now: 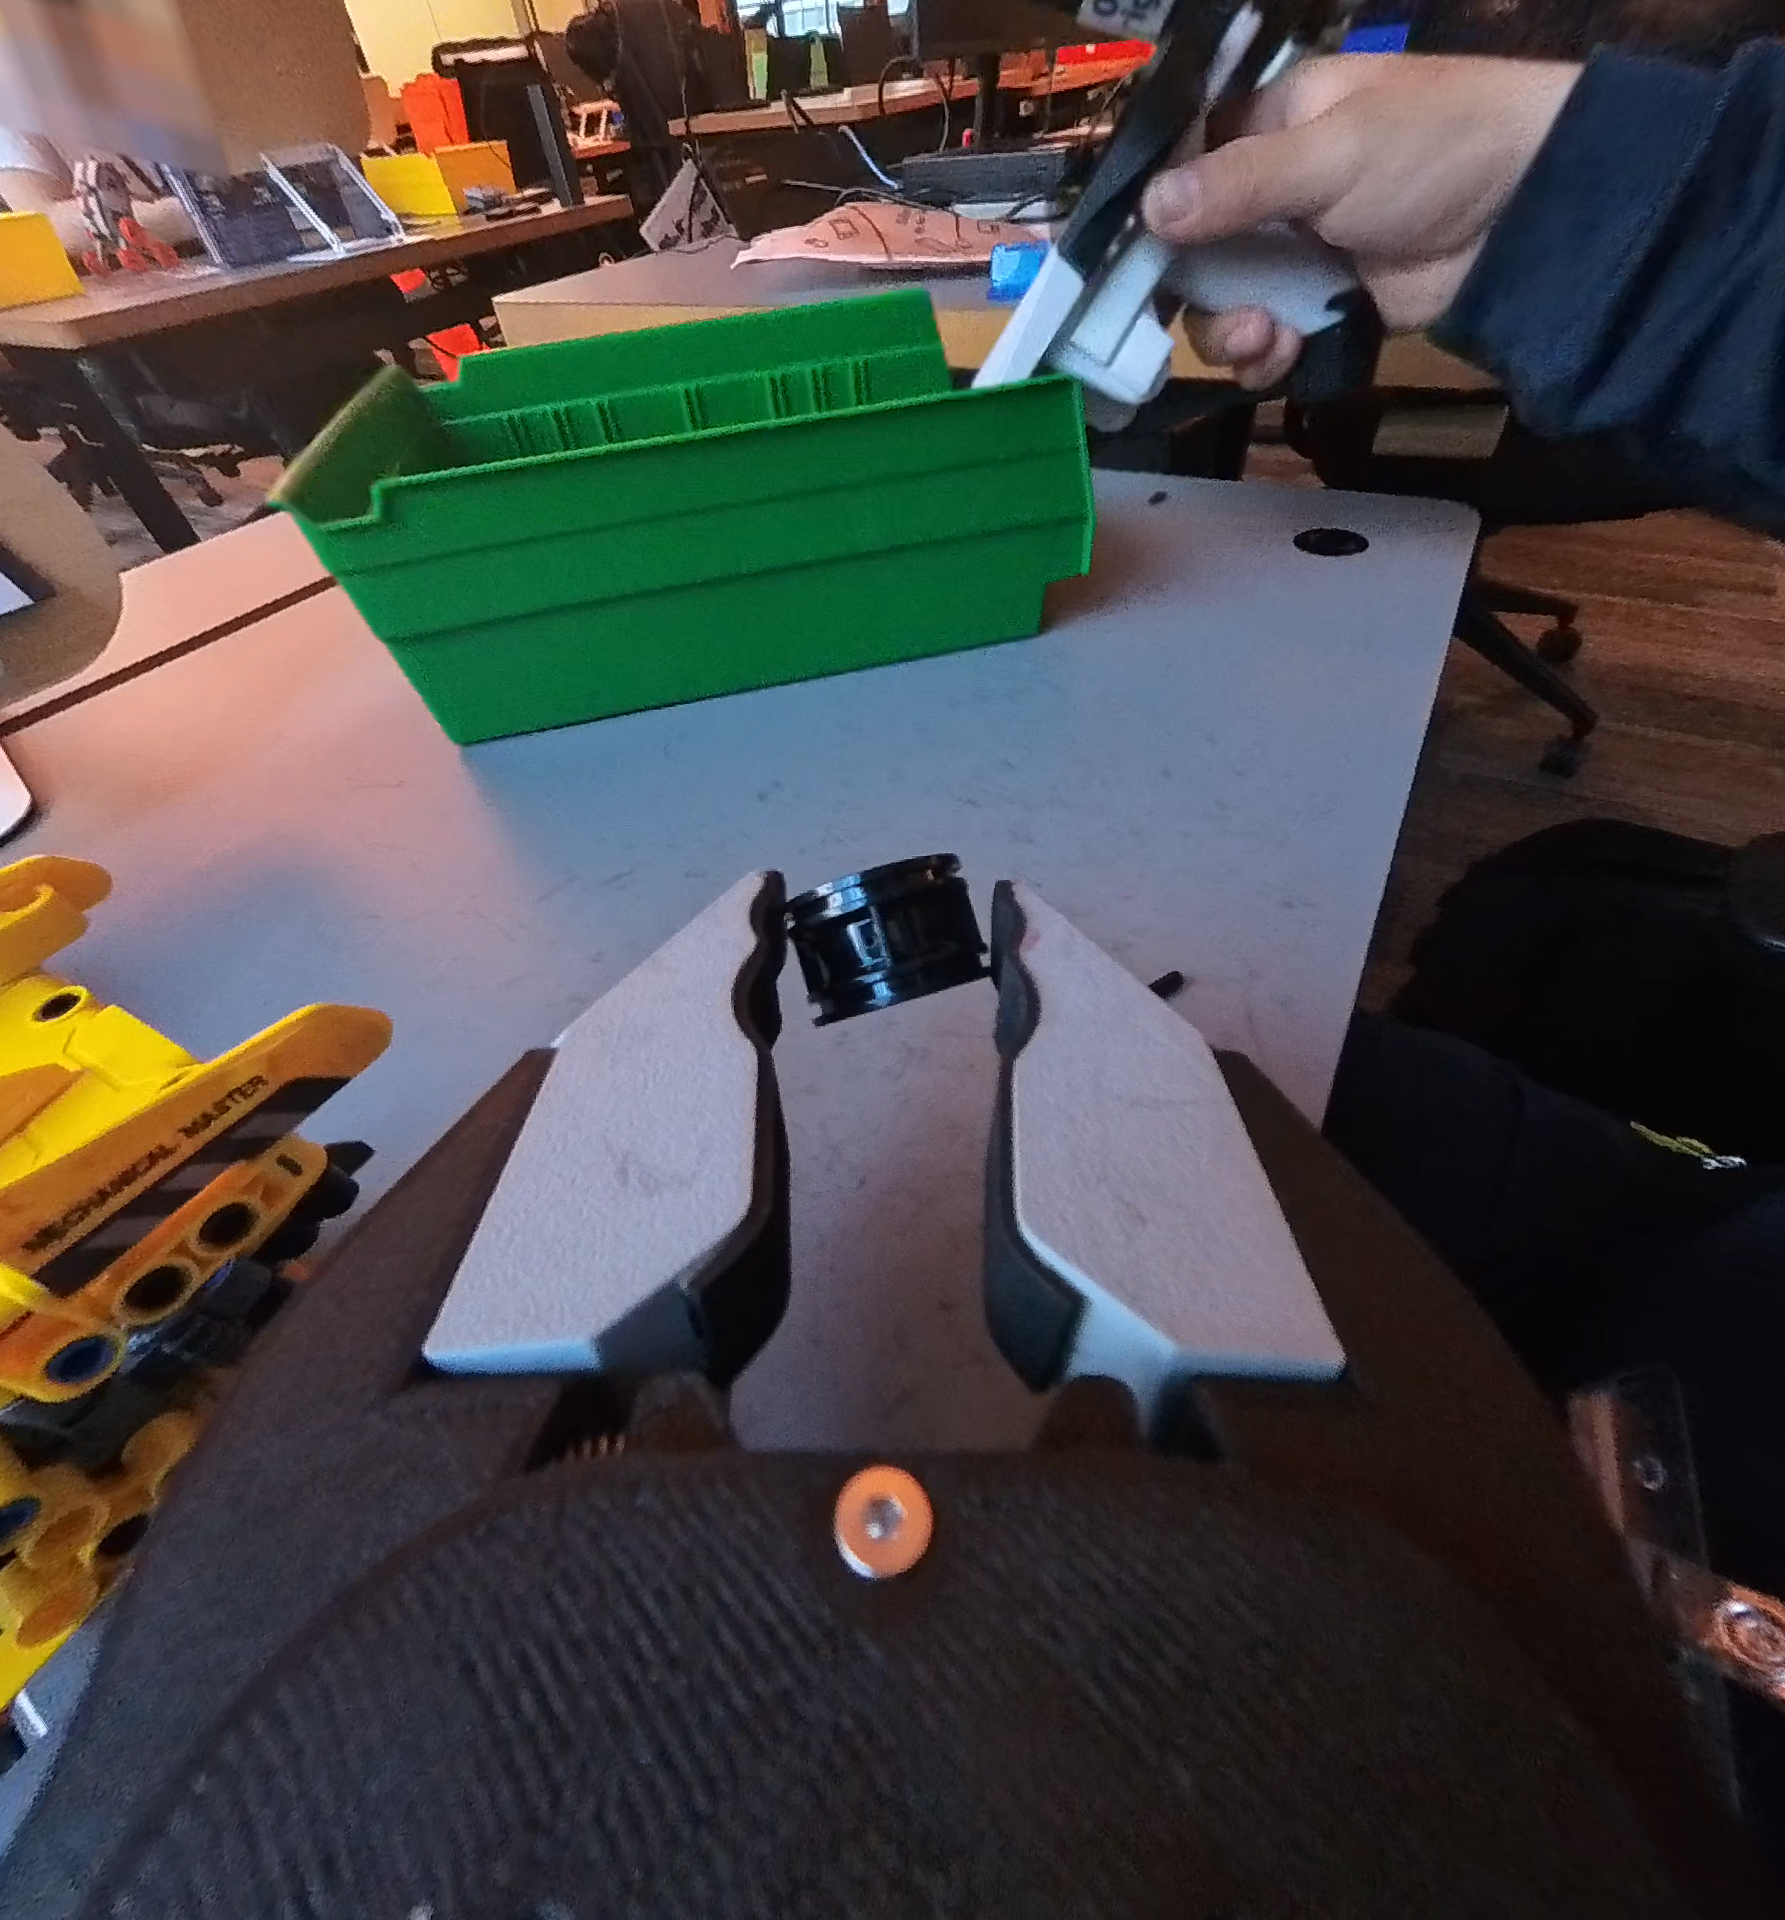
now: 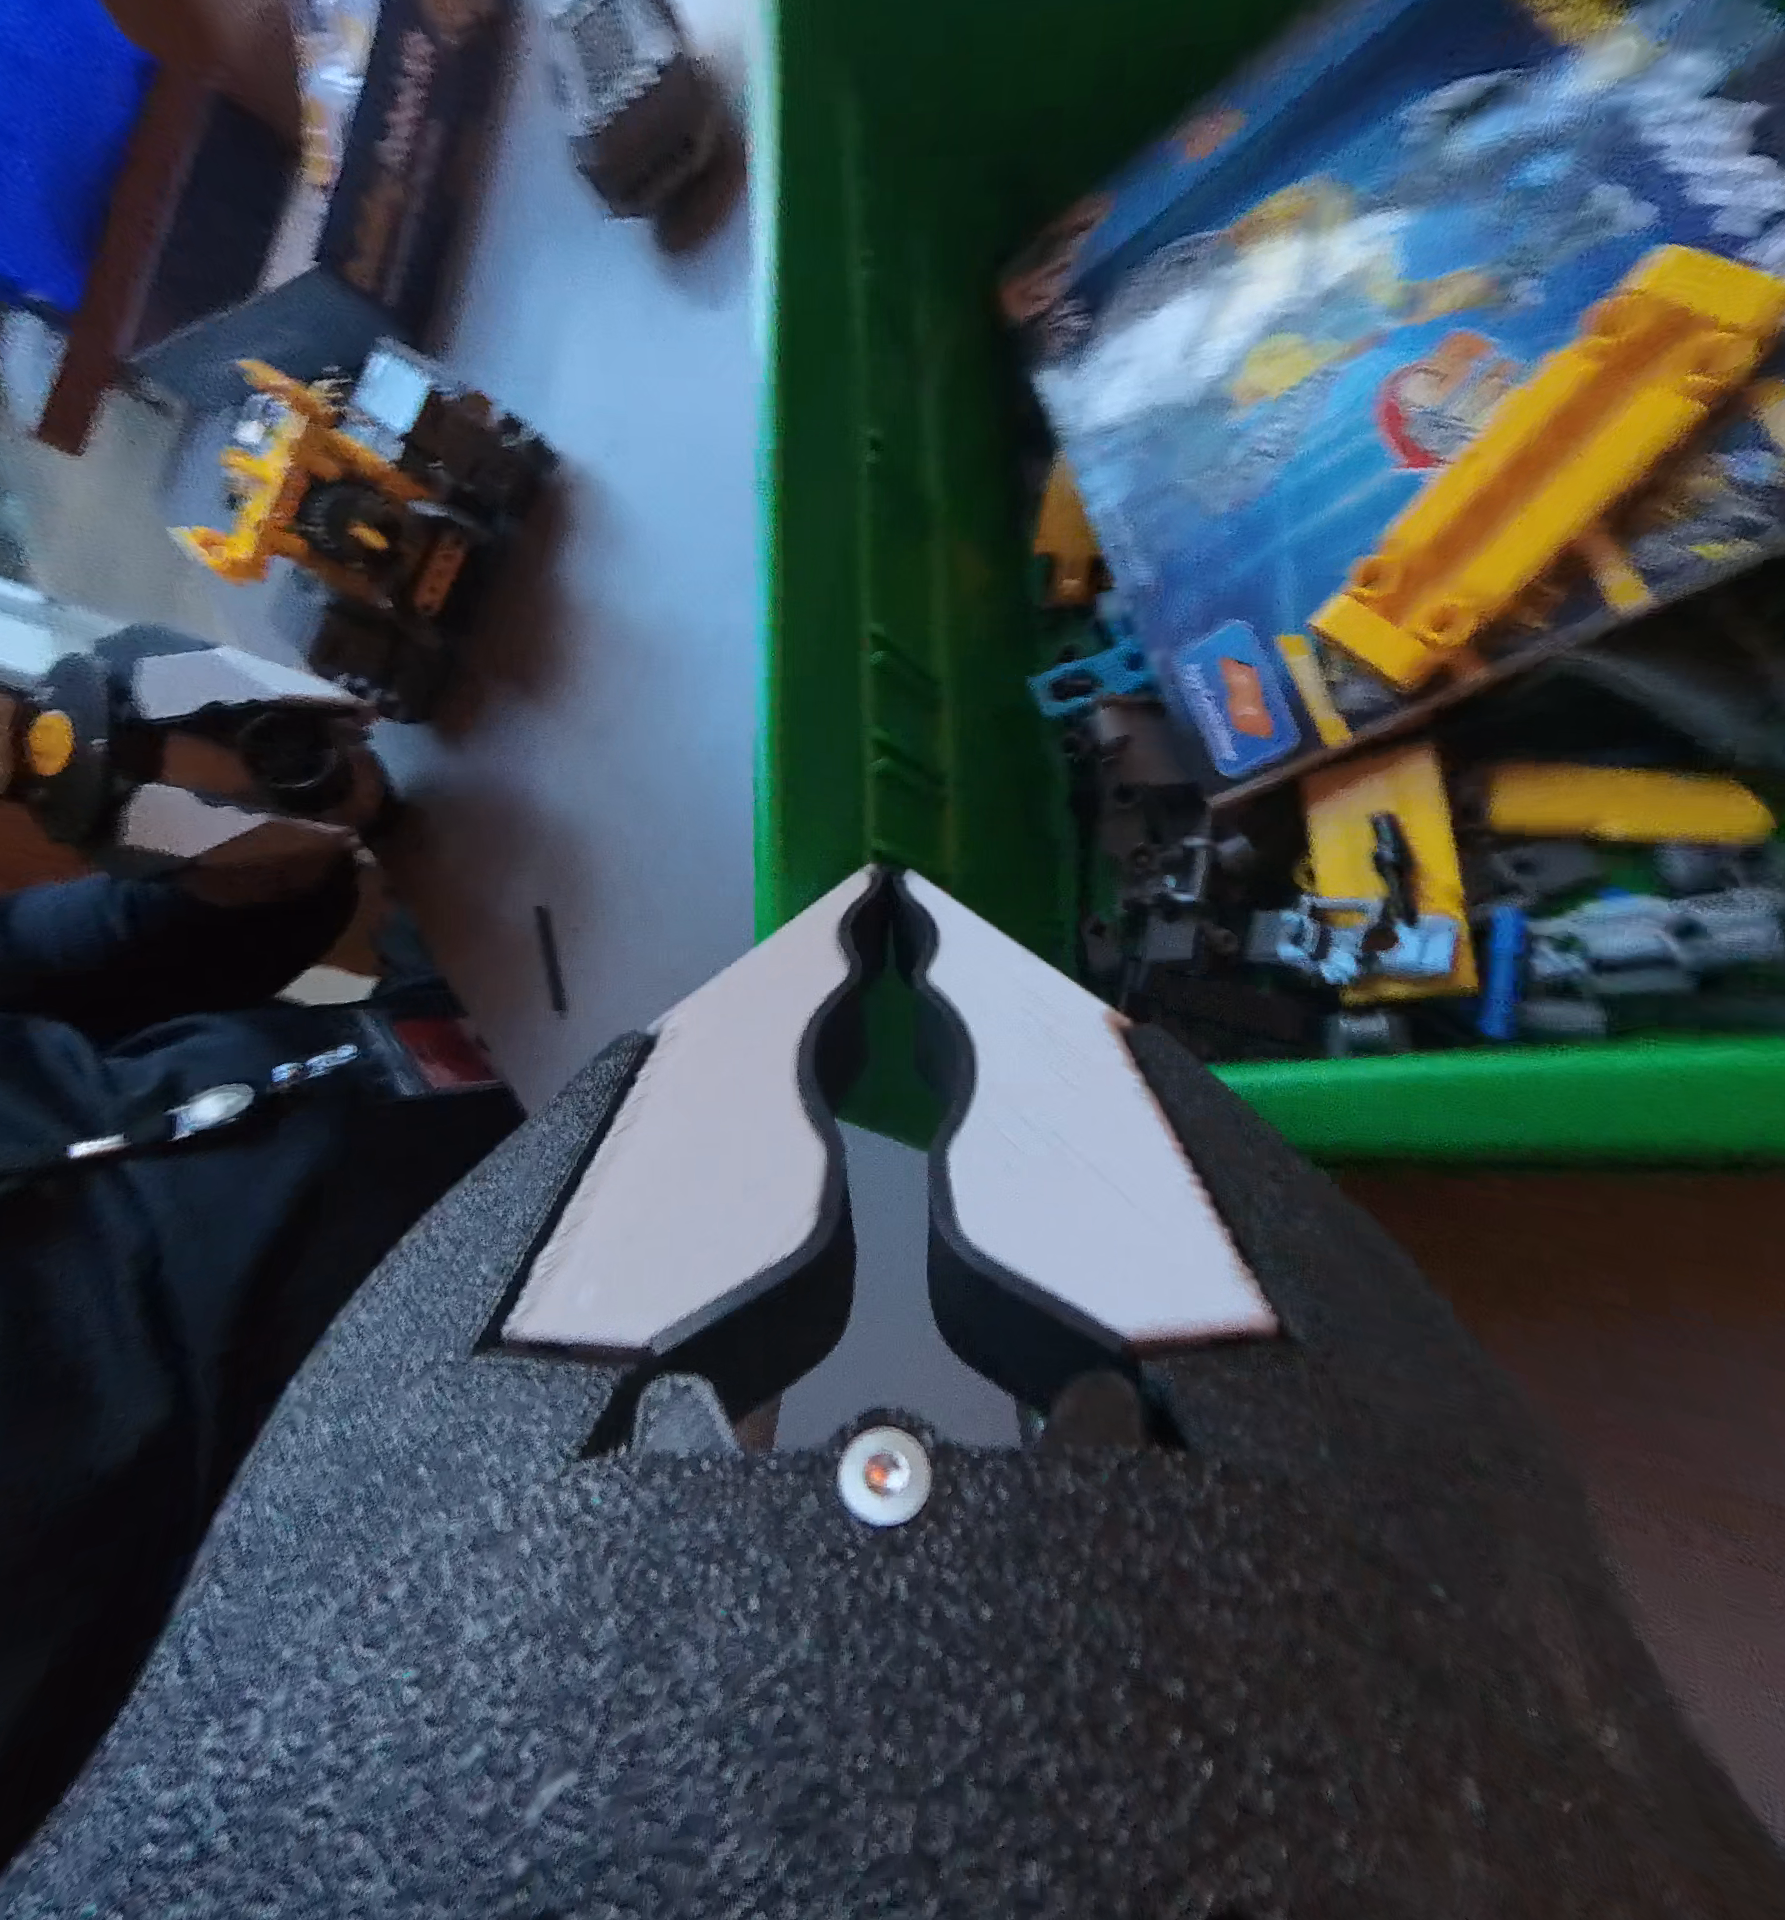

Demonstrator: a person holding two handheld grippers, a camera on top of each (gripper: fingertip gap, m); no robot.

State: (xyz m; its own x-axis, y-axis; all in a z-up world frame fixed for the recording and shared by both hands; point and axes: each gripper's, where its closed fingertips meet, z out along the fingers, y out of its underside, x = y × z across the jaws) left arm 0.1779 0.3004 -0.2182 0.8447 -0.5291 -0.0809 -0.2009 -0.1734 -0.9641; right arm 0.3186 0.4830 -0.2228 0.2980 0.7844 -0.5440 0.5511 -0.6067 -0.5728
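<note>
My left gripper [image 1: 886, 935] is shut on a small black wheel rim [image 1: 883, 951] and holds it tilted between its fingertips, just above the grey table [image 1: 1127, 727]. It also shows in the right wrist view [image 2: 337, 769], with the rim [image 2: 290, 753] in it. My right gripper [image 2: 890, 883] is shut and empty, its tips over the inner wall of a green bin [image 2: 867, 520]. In the left wrist view a hand holds the right gripper [image 1: 1013, 358] at the far right corner of the bin [image 1: 701, 561].
The bin holds a colourful booklet [image 2: 1387, 312], a long yellow part [image 2: 1553, 457] and several loose building pieces. A yellow and black toy vehicle [image 1: 88, 1195] stands left of my left gripper, also seen from above [image 2: 368, 509]. A small black pin [image 1: 1166, 982] lies near the table's right edge.
</note>
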